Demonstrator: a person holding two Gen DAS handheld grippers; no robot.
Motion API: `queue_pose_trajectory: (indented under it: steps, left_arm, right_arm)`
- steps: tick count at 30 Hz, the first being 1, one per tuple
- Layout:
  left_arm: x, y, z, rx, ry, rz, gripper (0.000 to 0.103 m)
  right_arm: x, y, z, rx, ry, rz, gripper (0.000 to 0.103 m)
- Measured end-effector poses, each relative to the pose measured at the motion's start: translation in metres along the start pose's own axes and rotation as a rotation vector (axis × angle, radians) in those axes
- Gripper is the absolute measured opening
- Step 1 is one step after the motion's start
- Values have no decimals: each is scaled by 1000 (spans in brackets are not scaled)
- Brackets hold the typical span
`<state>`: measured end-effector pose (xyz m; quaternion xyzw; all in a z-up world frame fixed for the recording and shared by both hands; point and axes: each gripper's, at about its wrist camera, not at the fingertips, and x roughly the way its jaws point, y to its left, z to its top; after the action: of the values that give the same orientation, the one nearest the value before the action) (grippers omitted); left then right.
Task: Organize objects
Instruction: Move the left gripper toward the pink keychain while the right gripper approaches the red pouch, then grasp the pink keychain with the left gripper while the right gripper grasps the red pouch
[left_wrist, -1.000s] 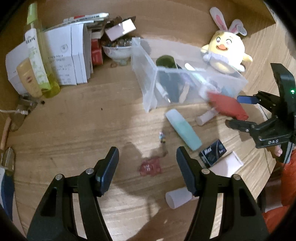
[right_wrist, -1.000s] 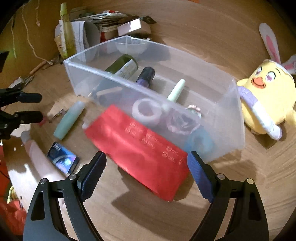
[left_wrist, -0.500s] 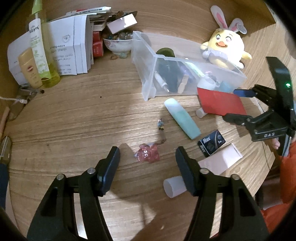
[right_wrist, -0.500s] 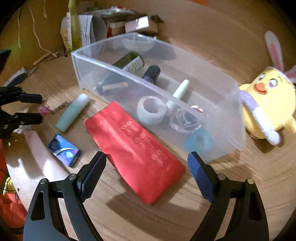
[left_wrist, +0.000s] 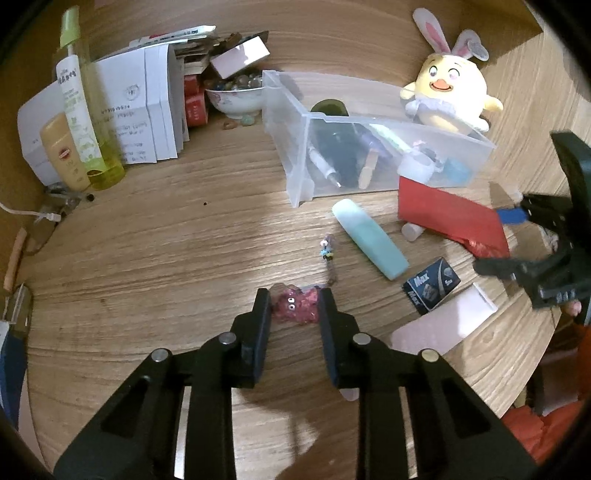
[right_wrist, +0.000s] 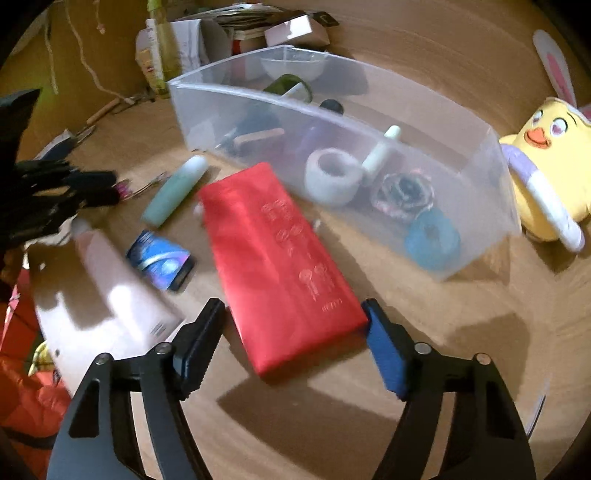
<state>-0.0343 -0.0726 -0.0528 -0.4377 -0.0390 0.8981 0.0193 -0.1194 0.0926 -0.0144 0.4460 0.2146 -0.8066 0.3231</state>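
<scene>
L tool (left_wrist: 295, 306) now closed on pink charm (left_wrist: 297, 305)

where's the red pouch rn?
Right wrist view: red pouch lies flat on the table, between the open right hand-held gripper fingers, beside the clear plastic bin.

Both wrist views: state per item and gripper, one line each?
left gripper: fingers closed against the pink charm, on table
right gripper: open, straddling red pouch
red pouch: flat on table
clear bin: open-topped, holding items
teal tube: lying outside bin
plush chick: upright behind bin
</scene>
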Motion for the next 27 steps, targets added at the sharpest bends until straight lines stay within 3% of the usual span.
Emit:
queue_pose_trajectory:
  steps: [10,17,27]
  left_arm:
    - [-12,-3,8,-37,-48,-31,25]
    - [-26,-10,19,-35,-105,-42,25]
    - [-47,-20,34,-39,-182,-74,25]
  right_arm:
    - [2,10,14,-40,-36,-54,74]
    - [-4,16,9,-2,-93,-25,51]
    - [-33,14,6,92,-208,-32,51]
